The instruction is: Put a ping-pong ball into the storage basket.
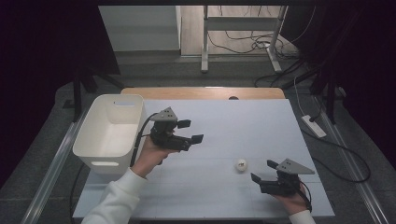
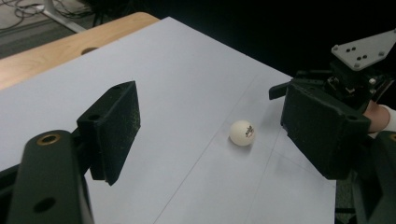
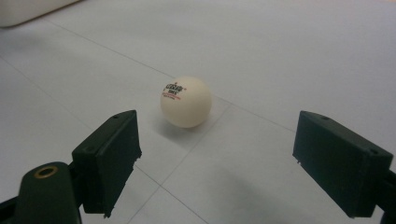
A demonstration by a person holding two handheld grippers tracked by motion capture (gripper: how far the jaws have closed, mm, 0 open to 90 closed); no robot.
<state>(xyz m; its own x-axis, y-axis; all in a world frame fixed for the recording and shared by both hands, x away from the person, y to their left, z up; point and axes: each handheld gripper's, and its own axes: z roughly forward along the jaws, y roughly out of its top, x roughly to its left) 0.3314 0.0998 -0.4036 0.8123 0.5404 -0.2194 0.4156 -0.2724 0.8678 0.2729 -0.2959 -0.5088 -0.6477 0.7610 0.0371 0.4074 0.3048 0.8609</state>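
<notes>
A white ping-pong ball [image 1: 241,164] with a small printed logo rests on the white table sheet [image 1: 224,121], right of centre. My right gripper [image 1: 261,171] lies low at the front right, open, its jaws aimed at the ball just ahead of them; the ball [image 3: 186,101] sits a short way beyond the two pads, apart from both. My left gripper [image 1: 190,131] is held above the sheet beside the bin, open and empty, pointing right. From it the ball [image 2: 242,132] lies farther off between the jaws, with the right gripper [image 2: 299,88] behind.
A white plastic bin [image 1: 110,132] with a handle slot stands at the table's left edge, next to my left hand. A wooden tabletop strip [image 1: 201,92] shows beyond the sheet. Cables and a metal frame lie on the floor behind.
</notes>
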